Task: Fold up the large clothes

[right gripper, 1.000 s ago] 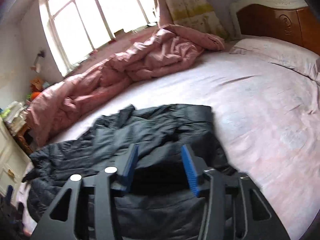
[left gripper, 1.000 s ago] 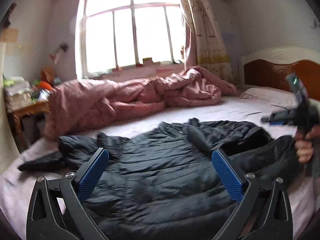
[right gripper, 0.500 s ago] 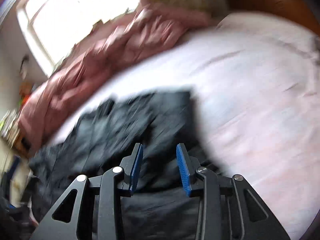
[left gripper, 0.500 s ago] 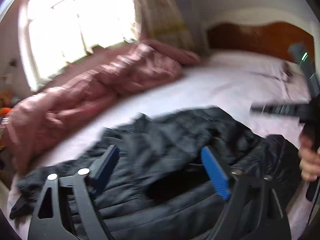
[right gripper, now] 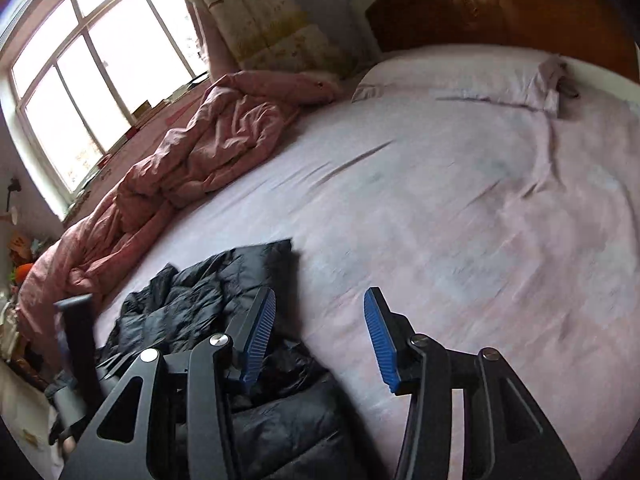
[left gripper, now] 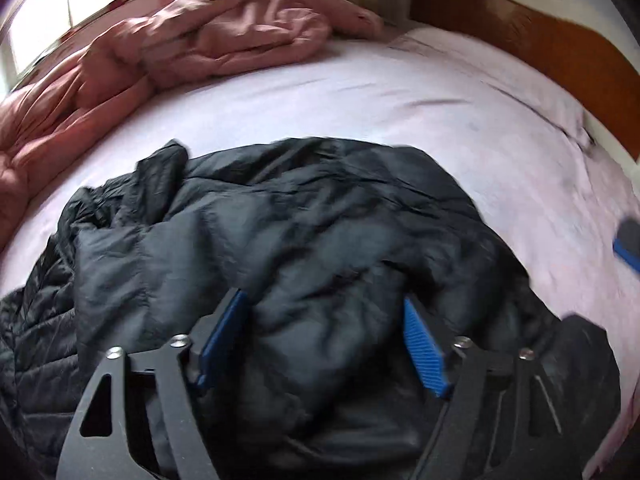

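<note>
So the big black puffer jacket (left gripper: 304,264) is lying bunched up on the near part of the bed (left gripper: 400,100), over the pale pink sheet, with a flap already laid over the middle so it's partway into a fold by the look of it. The pink duvet (left gripper: 192,36) is shoved to the far side by the window, probably to leave room for folding.

The left hand-held gripper (left gripper: 324,340) is angled down right over the jacket's puffy middle. Its jaws have just been closing in and a ridge of the fabric sits between the blue pads, but the pads don't look like they're pressing on it yet, so the jaws are still apart. It looks like the person is lining up a pinch on that thick layer to carry it over.

The right hand-held gripper (right gripper: 318,336) hangs at the jacket's edge, with one finger over the black fabric and the other over bare sheet. Its jaws have just been opening and there's nothing between them, so it has probably let go of the edge or is getting ready for a fresh grab.

Puffy fabric is slippery, so a shallow pinch could slide off.
</note>
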`<state>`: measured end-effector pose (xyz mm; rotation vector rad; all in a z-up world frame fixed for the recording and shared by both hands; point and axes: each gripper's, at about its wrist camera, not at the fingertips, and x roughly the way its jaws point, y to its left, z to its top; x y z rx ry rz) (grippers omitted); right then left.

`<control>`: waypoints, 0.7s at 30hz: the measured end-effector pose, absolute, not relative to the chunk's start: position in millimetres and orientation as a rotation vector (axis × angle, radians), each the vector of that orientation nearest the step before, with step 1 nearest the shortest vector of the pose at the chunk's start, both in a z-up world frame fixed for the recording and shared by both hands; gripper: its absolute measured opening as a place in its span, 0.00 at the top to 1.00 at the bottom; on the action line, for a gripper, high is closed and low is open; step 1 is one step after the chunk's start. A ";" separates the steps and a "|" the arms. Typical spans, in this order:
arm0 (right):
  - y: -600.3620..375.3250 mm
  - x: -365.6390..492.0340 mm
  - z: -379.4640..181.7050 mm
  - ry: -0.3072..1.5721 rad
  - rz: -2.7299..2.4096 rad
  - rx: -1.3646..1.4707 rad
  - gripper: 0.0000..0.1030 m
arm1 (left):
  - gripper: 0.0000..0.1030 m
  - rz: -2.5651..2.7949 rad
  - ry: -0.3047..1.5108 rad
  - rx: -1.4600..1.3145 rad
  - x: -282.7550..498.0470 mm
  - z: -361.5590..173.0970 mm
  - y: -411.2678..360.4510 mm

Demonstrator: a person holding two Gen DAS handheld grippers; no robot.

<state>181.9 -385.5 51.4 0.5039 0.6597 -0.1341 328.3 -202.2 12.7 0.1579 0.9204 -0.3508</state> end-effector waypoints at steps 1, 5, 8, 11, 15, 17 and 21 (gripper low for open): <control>-379.4 184.6 50.0 0.669 -0.127 0.490 0.53 | 0.51 -0.328 0.917 0.134 329.5 13.6 -195.0; -356.8 192.5 52.4 0.671 -0.166 0.371 0.52 | 0.93 -0.217 0.875 0.085 324.1 29.9 -158.2; -348.2 195.4 51.8 0.675 -0.182 0.323 0.50 | 0.94 -0.122 0.770 0.082 308.6 53.9 -124.0; -343.6 197.0 44.8 0.702 -0.164 0.330 0.50 | 0.94 -0.042 0.709 0.101 291.5 73.3 -77.8; -332.7 199.6 39.9 0.730 -0.138 0.307 0.50 | 0.94 0.123 0.717 0.124 284.5 75.0 -11.9; -326.9 201.2 42.5 0.720 -0.138 0.291 0.46 | 0.94 0.178 0.732 0.064 278.5 66.3 27.2; -315.5 202.5 43.1 0.717 -0.130 0.262 0.39 | 0.94 0.209 0.831 -0.105 268.6 33.7 97.8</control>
